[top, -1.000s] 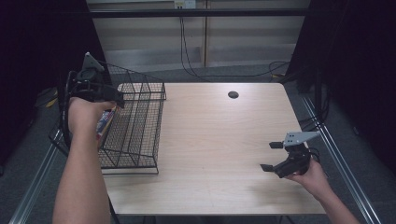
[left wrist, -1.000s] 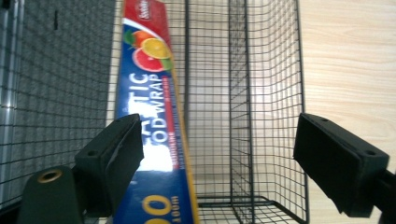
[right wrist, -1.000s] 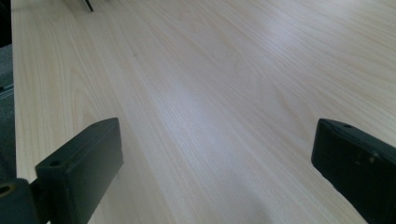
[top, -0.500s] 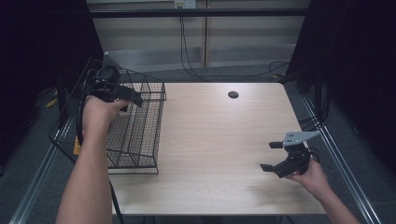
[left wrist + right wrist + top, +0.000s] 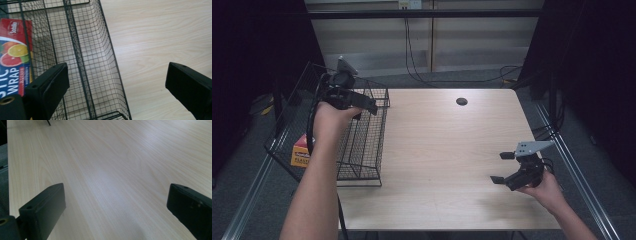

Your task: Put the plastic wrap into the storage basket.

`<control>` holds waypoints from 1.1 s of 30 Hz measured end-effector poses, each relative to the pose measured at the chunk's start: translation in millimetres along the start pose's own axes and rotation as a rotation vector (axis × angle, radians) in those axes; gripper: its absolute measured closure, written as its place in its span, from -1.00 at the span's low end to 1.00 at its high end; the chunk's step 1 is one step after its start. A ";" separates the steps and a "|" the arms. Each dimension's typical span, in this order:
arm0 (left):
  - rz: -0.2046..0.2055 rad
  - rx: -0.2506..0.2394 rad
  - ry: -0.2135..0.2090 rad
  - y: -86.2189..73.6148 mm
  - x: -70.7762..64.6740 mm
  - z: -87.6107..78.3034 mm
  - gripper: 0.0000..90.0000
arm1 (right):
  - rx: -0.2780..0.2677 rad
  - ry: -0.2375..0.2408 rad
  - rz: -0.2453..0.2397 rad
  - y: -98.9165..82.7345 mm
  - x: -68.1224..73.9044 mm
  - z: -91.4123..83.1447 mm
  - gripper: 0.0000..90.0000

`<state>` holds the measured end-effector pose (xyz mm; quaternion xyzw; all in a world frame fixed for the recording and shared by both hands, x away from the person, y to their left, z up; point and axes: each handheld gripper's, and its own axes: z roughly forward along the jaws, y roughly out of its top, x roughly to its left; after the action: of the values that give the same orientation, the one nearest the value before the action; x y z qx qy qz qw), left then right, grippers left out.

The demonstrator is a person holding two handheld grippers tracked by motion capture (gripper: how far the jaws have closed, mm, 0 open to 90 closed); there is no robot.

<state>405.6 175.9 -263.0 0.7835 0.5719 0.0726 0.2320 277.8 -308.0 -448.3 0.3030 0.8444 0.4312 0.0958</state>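
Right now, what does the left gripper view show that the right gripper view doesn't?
Left gripper view alone: a black wire basket with a box of plastic wrap lying inside it, printed with citrus slices, seen past the open left gripper. Right gripper view alone: bare tabletop seen close past the open right gripper, with the table's edge at the picture's left. Both share the pale wooden table and a pair of black jaws standing wide apart with nothing between them.
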 end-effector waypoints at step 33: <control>0.128 0.034 -0.102 1.6 -42.3 33.0 -0.89 | 0.009 0.009 -0.006 0.3 0.1 1.6 -0.95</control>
<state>405.3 127.0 -284.9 0.8249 0.5093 0.0375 0.2423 278.6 -306.7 -449.0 0.2991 0.8476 0.4286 0.0917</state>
